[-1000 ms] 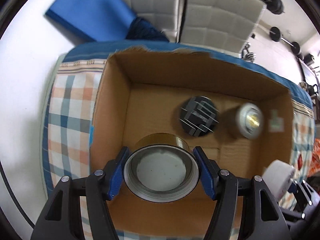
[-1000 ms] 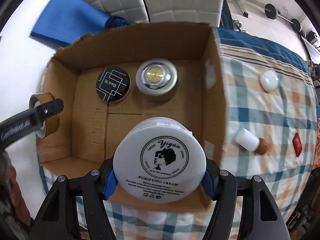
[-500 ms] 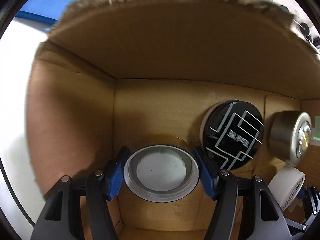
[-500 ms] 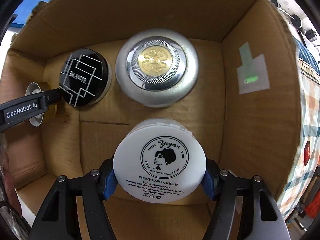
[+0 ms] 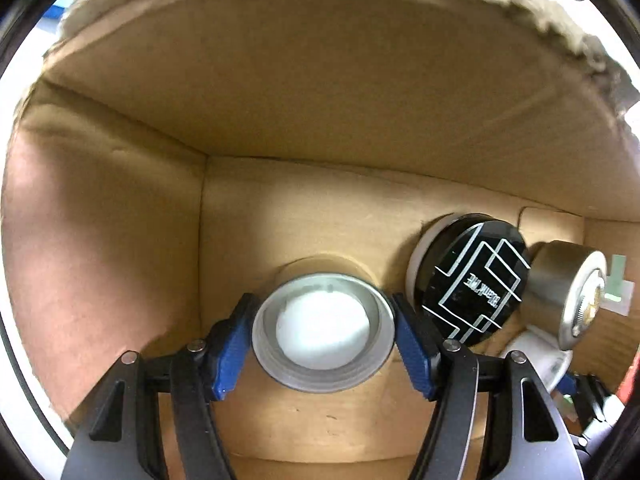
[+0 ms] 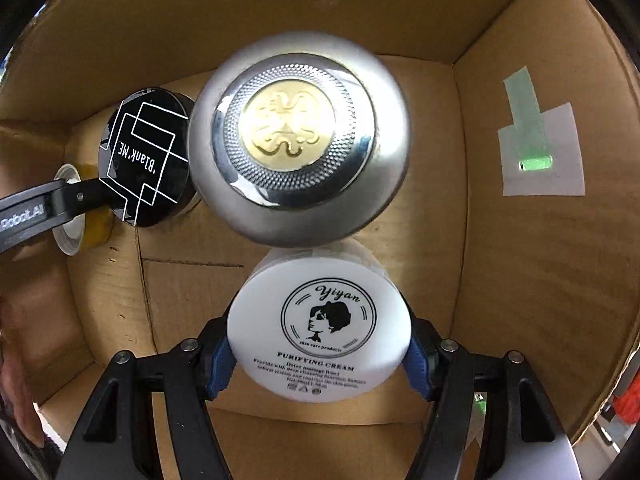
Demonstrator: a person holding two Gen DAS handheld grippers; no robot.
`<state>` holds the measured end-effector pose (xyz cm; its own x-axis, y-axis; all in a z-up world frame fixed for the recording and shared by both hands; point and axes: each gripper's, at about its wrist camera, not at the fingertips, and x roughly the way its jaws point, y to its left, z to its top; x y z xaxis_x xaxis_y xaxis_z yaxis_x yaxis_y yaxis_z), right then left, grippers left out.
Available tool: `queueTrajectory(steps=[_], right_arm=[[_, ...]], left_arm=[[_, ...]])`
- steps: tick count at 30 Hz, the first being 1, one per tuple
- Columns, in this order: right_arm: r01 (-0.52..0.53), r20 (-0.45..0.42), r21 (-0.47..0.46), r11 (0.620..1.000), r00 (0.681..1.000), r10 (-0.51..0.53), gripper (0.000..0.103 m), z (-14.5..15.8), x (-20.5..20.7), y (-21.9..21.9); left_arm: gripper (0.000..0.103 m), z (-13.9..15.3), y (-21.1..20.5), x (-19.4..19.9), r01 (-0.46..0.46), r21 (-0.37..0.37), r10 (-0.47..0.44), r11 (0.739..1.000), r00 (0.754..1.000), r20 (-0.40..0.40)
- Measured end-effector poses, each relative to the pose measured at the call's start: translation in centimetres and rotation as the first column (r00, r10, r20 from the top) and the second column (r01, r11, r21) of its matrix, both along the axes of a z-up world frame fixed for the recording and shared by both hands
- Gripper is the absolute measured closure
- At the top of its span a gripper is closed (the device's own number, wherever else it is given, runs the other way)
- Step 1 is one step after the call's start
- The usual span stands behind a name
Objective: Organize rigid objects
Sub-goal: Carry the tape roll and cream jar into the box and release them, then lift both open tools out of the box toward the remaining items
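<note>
The round gold-sided jar with a pale rim and white inside (image 5: 324, 332) sits between the blue pads of the left gripper (image 5: 320, 300), which points down into the brown cardboard box (image 5: 320, 100). The jar is low in the box's left corner, close to the left wall. The jaws have just been easing apart with the jar between them, though the pads look to lie against its sides. Just to its right stands a round jar with a black lid bearing white lines and the words "Blank ME" (image 5: 472, 280). Past that is a silver metal jar with a gold emblem on its lid (image 5: 560, 280), the two close side by side along the far wall. The right gripper (image 6: 320, 344) pinches a white round jar marked "Yiyan Purifying Cream" (image 6: 320, 328) between its blue pads, lid towards the camera. It is held down inside the box, just in front of the silver jar and near the right wall. On that wall is a white label crossed by a strip of green tape (image 6: 540, 152).
</note>
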<state>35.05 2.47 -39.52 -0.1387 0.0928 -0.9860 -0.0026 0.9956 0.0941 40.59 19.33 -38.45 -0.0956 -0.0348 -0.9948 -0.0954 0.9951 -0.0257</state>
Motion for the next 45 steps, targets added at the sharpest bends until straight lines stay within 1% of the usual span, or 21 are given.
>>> queueTrajectory(steps=[2, 5, 8, 9, 10, 12, 13, 14, 15, 16, 17, 20, 22, 25, 28, 30, 31, 40, 42, 45], right_arm=[[0.001, -0.003, 0.004, 1.0, 1.0, -0.001, 0.03, 0.2, 0.0, -0.2], [0.006, 0.006, 0.013, 1.0, 1.0, -0.006, 0.026, 1.0, -0.1, -0.4], [0.001, 0.027, 0.027, 1.0, 1.0, -0.002, 0.02, 2.5, -0.3, -0.6], [-0.004, 0.035, 0.032, 0.999, 0.999, 0.003, 0.017, 3.1, -0.4, -0.5], [-0.009, 0.043, 0.033, 0.999, 0.999, 0.008, 0.014, 3.7, -0.6, -0.5], [-0.015, 0.062, 0.038, 0.999, 0.998, 0.012, 0.011, 5.0, -0.9, -0.4], [-0.02, 0.075, 0.036, 0.999, 0.997, 0.017, 0.006, 5.6, -1.1, -0.4], [-0.023, 0.088, 0.031, 0.999, 0.996, 0.02, 0.004, 6.1, -1.3, -0.3], [-0.026, 0.105, 0.026, 0.999, 0.994, 0.023, 0.0, 6.8, -1.6, -0.3], [-0.03, 0.118, 0.021, 0.999, 0.993, 0.027, 0.0, 7.5, -1.8, -0.1], [-0.036, 0.126, 0.014, 0.999, 0.991, 0.034, 0.0, 7.9, -2.0, -0.1], [-0.044, 0.148, 0.011, 0.999, 0.988, 0.042, 0.0, 9.3, -2.9, -0.1], [-0.054, 0.161, 0.014, 0.998, 0.986, 0.052, 0.0, 10.4, -3.0, -0.2], [-0.062, 0.19, 0.016, 0.998, 0.98, 0.058, 0.0, 12.3, -5.4, 0.4], [-0.064, 0.228, 0.021, 0.998, 0.972, 0.057, 0.0, 14.8, -7.2, -0.3], [-0.064, 0.256, 0.02, 0.998, 0.965, 0.057, 0.0, 16.6, -8.2, -0.5], [-0.063, 0.267, 0.021, 0.998, 0.962, 0.055, 0.0, 16.8, -8.7, -0.4], [-0.084, 0.337, 0.044, 0.996, 0.939, 0.064, 0.0, 22.5, -12.4, -1.6], [-0.093, 0.356, 0.047, 0.995, 0.932, 0.07, 0.0, 23.5, -13.1, -1.9], [-0.102, 0.372, 0.055, 0.993, 0.925, 0.075, 0.0, 24.4, -13.7, -2.0]], left_arm=[[0.038, 0.5, 0.1, -0.1, -0.004, -0.008, 0.004, 1.0, 1.0, -0.001], [0.032, 1.9, -0.1, -0.7, -0.011, -0.031, 0.011, 0.999, 1.0, 0.008], [0.022, 3.6, -0.9, -1.2, -0.015, -0.045, 0.016, 0.999, 1.0, 0.023], [0.016, 4.4, -1.2, -1.7, -0.017, -0.058, 0.019, 0.998, 0.999, 0.034], [0.013, 4.9, -1.4, -2.0, -0.016, -0.063, 0.019, 0.998, 0.999, 0.042], [0.013, 6.4, -1.3, -2.7, -0.02, -0.06, 0.024, 0.998, 0.998, 0.065], [0.013, 6.9, -1.3, -3.2, -0.022, -0.061, 0.027, 0.998, 0.997, 0.076], [0.013, 7.6, -1.3, -3.3, -0.023, -0.064, 0.029, 0.998, 0.996, 0.085], [0.009, 8.5, -1.5, -4.1, -0.028, -0.066, 0.034, 0.997, 0.995, 0.097], [0.0, 9.1, -1.4, -4.4, -0.031, -0.066, 0.038, 0.997, 0.993, 0.107], [0.0, 9.8, -1.0, -4.3, -0.033, -0.068, 0.042, 0.997, 0.992, 0.121], [0.0, 11.9, -0.6, -6.0, -0.035, -0.067, 0.045, 0.997, 0.986, 0.163], [0.0, 12.7, -0.6, -6.7, -0.034, -0.064, 0.046, 0.997, 0.981, 0.188], [0.0, 14.2, -0.3, -8.5, -0.027, -0.06, 0.04, 0.998, 0.974, 0.223], [0.0, 16.1, -0.5, -10.2, -0.017, -0.055, 0.031, 0.998, 0.967, 0.251], [0.0, 17.4, -0.9, -11.4, -0.007, -0.038, 0.017, 0.999, 0.962, 0.271], [0.0, 17.8, -1.1, -11.9, -0.003, -0.036, 0.013, 0.999, 0.96, 0.278], [0.0, 21.5, -2.8, -15.7, 0.022, -0.052, -0.003, 0.998, 0.939, 0.343], [0.0, 22.1, -3.1, -16.2, 0.027, -0.046, -0.009, 0.999, 0.935, 0.355], [0.0, 22.4, -3.6, -16.8, 0.034, -0.041, -0.017, 0.999, 0.935, 0.354]])
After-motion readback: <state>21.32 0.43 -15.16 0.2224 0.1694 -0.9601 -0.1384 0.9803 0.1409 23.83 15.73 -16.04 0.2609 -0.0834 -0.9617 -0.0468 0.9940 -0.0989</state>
